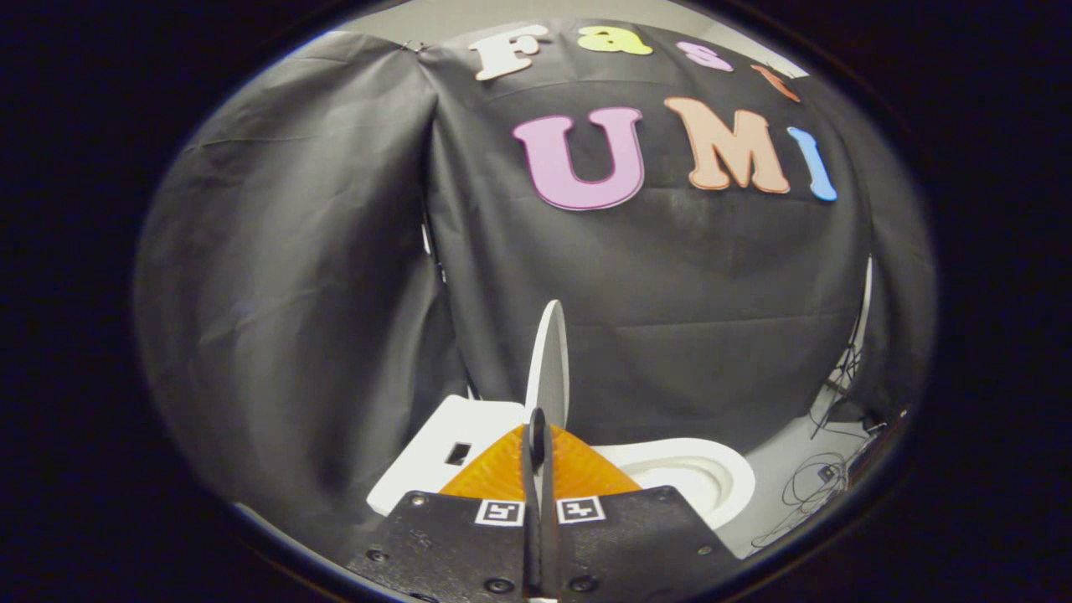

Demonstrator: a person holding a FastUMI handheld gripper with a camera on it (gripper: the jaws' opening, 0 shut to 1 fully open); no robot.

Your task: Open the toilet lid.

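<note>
Fingers [548, 469] of the gripper [537, 435] are seen pressed together, and the thin edge of the toilet lid [548, 360] is pinched between their tips, so the gripper is judged to be clenched on the lid. Directly ahead at twelve o'clock from the fingertips, the lid is held edge-on and close to upright, rising above the fingers. At about ten o'clock the toilet tank [448, 452] is found just beside the lid's lower end, and at about three o'clock the toilet bowl [695, 477] lies uncovered. Farther off, cables [816, 481] are spread on the floor.

The lid is judged to be a stiff, light, smooth plastic panel turning on a rear hinge. A grip at its free rim, far from the hinge, is favoured; slipping is risked on the glossy surface, and slamming against the tank is to be avoided.
</note>
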